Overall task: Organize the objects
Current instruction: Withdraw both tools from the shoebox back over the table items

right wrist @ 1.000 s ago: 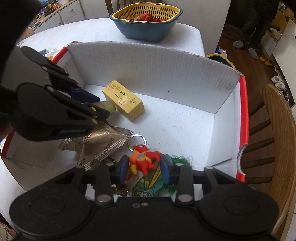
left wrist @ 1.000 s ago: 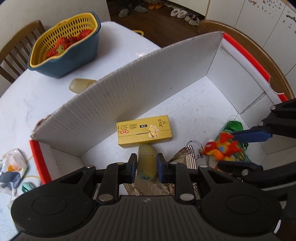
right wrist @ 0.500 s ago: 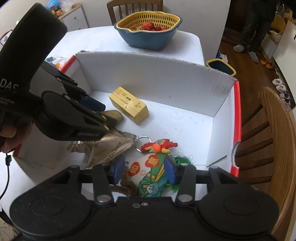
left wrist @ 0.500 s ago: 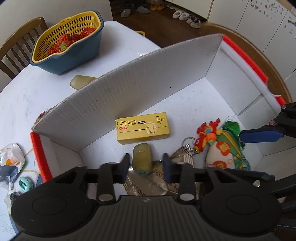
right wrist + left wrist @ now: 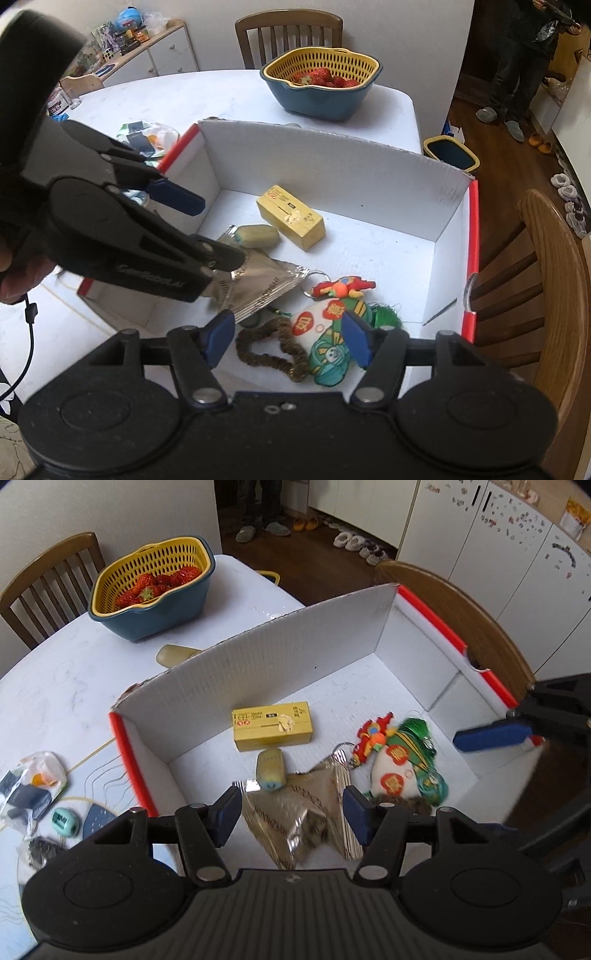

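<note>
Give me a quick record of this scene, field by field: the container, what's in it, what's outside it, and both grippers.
container: white cardboard box with red edges, on the table
in box: yellow carton, small yellowish bar, foil packet, rooster plush charm
outside box: basket of strawberries, second yellowish bar
left gripper: open, empty, above the foil packet
right gripper: open, empty, above the rooster plush charm

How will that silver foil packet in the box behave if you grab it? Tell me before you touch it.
The silver foil packet looks creased and puffy, so it would probably crumple rather than hold its shape. Its glossy film may slip between the pads. It lies flat on the box floor and seems light, unlikely to roll.
</note>
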### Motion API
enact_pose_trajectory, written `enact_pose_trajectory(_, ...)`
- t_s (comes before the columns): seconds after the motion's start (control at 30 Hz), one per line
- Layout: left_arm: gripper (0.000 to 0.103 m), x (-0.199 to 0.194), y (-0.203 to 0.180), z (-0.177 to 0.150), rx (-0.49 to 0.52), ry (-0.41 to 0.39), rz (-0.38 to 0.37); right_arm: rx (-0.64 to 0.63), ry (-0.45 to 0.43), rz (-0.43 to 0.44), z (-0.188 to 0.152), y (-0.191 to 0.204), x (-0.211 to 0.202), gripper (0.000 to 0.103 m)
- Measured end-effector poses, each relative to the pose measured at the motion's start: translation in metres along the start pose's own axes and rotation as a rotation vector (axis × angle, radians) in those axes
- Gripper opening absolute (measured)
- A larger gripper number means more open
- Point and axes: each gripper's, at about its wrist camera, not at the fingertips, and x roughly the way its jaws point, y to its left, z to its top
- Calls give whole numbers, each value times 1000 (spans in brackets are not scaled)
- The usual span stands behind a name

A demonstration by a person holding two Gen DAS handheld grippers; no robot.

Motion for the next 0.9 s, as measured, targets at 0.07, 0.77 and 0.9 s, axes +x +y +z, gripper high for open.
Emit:
enact_pose_trajectory(0.07,66,-10,1,-6,4,-10,1,4,-9,-6,-2,3,-4,76)
enact_pose_trajectory(0.77,82,-94,75,-86,-11,-95,-11,29,-44,-25,-2,70,-36,96)
enact_pose_trajectory(0.9,84,-106,106,-105,-24,-100,-5,33,-39,-10,5,95,-31,97)
